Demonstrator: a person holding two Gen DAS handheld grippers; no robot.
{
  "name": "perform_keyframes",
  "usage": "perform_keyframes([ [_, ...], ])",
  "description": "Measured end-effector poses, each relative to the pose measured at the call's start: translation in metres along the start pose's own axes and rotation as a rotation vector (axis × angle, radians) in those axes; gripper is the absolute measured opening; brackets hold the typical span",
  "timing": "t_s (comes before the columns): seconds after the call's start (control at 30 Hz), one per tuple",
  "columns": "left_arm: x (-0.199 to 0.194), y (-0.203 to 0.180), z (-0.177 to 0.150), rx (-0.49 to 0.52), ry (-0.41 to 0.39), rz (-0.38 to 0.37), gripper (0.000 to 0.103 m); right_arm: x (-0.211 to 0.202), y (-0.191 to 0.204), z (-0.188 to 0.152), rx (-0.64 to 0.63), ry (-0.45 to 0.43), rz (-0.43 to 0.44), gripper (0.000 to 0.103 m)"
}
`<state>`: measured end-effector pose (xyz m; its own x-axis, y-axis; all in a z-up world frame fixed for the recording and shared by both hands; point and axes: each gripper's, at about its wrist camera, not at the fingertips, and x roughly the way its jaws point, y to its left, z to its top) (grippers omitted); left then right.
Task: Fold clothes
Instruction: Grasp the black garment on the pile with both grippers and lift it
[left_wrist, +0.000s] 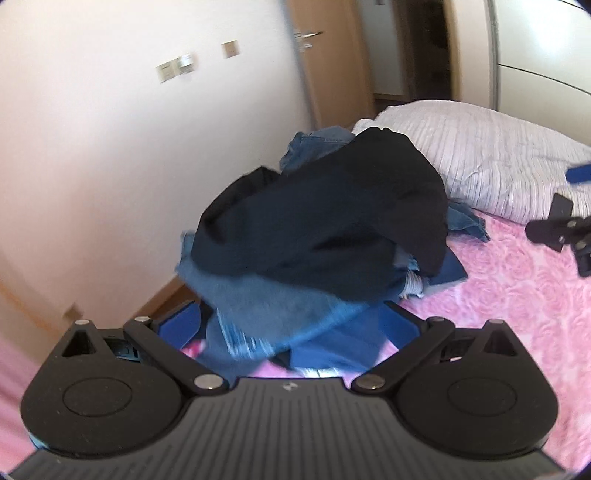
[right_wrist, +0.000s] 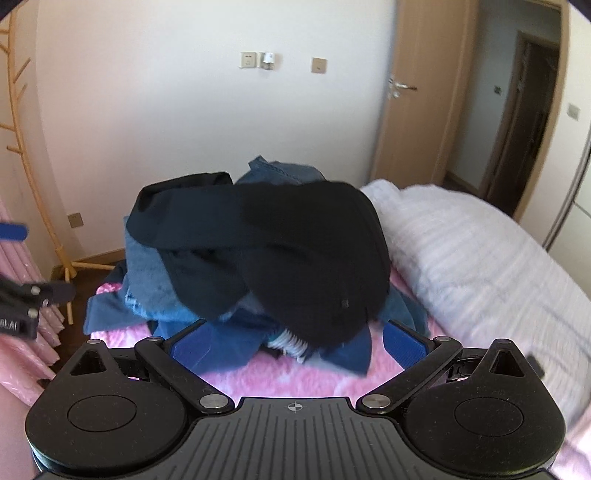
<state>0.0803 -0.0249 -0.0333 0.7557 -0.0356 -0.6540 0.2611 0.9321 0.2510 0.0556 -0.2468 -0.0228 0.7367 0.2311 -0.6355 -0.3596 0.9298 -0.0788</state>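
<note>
Clothes pile (right_wrist: 258, 254) heaped at bed's far edge beside wall (right_wrist: 184, 110), blocking straight-ahead approach for both grippers. Pillow (right_wrist: 472, 258) just beside pile's right flank, closing that side. Pink bedspread (right_wrist: 280, 373) bare along near edge in front of pile: open passage there. More bare bedspread right of pile, below pillow, in left wrist view. Coat stand (right_wrist: 40, 206) on floor past bed's left edge, apart from pile.
</note>
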Motion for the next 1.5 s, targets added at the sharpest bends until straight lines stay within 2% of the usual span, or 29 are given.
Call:
perform_keyframes([
  [0.03, 0.016, 0.006, 0.007, 0.029, -0.01, -0.016, 0.101, 0.013, 0.0, 0.007, -0.021, -0.005, -0.008, 0.095],
  [0.07, 0.035, 0.01, 0.014, 0.062, -0.02, -0.032, 0.1, 0.026, 0.001, 0.014, -0.047, -0.002, -0.016, 0.075],
  [0.1, 0.052, 0.014, 0.02, 0.092, -0.029, -0.048, 0.1, 0.04, 0.002, 0.022, -0.072, 0.005, -0.027, 0.066],
  [0.3, 0.156, 0.031, 0.057, 0.314, -0.08, -0.187, 0.099, 0.136, 0.012, 0.06, -0.236, 0.087, -0.069, 0.066],
  [0.43, 0.203, 0.033, 0.06, 0.446, -0.067, -0.283, 0.097, 0.187, 0.016, 0.068, -0.337, 0.15, -0.052, 0.069],
  [0.47, 0.215, 0.033, 0.061, 0.478, -0.063, -0.307, 0.097, 0.196, 0.018, 0.067, -0.359, 0.164, -0.044, 0.073],
  [0.53, 0.231, 0.032, 0.058, 0.506, -0.036, -0.344, 0.096, 0.215, 0.021, 0.066, -0.402, 0.191, -0.029, 0.076],
  [0.6, 0.237, 0.032, 0.059, 0.505, -0.018, -0.37, 0.088, 0.229, 0.024, 0.065, -0.441, 0.21, -0.015, 0.076],
  [0.7, 0.24, 0.032, 0.063, 0.496, 0.001, -0.405, 0.062, 0.247, 0.027, 0.066, -0.476, 0.227, -0.015, 0.075],
  [0.73, 0.242, 0.032, 0.064, 0.493, 0.008, -0.417, 0.045, 0.252, 0.026, 0.067, -0.476, 0.232, -0.011, 0.075],
  [0.77, 0.243, 0.032, 0.065, 0.49, 0.015, -0.428, 0.031, 0.254, 0.024, 0.068, -0.47, 0.237, -0.002, 0.065],
  [0.8, 0.244, 0.032, 0.066, 0.487, 0.021, -0.44, 0.025, 0.255, 0.023, 0.069, -0.464, 0.241, 0.005, 0.045],
  [0.83, 0.245, 0.032, 0.067, 0.484, 0.028, -0.452, 0.012, 0.254, 0.022, 0.069, -0.459, 0.245, 0.009, 0.012],
  [0.9, 0.23, 0.034, 0.071, 0.481, -0.011, -0.452, 0.009, 0.247, 0.021, 0.071, -0.453, 0.223, -0.005, 0.001],
  [1.03, 0.173, 0.03, 0.083, 0.459, -0.126, -0.504, 0.008, 0.203, -0.004, 0.078, -0.331, 0.123, -0.073, 0.0],
  [1.17, 0.097, -0.011, 0.084, 0.515, -0.23, -0.585, 0.007, 0.132, -0.041, 0.066, -0.203, 0.031, -0.15, 0.0],
  [1.33, -0.006, -0.097, 0.05, 0.614, -0.289, -0.733, 0.006, 0.021, -0.081, 0.002, -0.095, -0.019, -0.242, 0.0],
  [1.4, -0.044, -0.134, 0.025, 0.664, -0.286, -0.798, 0.006, -0.023, -0.089, -0.032, -0.068, -0.014, -0.274, 0.0],
  [1.5, -0.093, -0.185, -0.022, 0.707, -0.236, -0.925, 0.006, -0.092, -0.083, -0.099, -0.051, 0.035, -0.327, 0.0],
])
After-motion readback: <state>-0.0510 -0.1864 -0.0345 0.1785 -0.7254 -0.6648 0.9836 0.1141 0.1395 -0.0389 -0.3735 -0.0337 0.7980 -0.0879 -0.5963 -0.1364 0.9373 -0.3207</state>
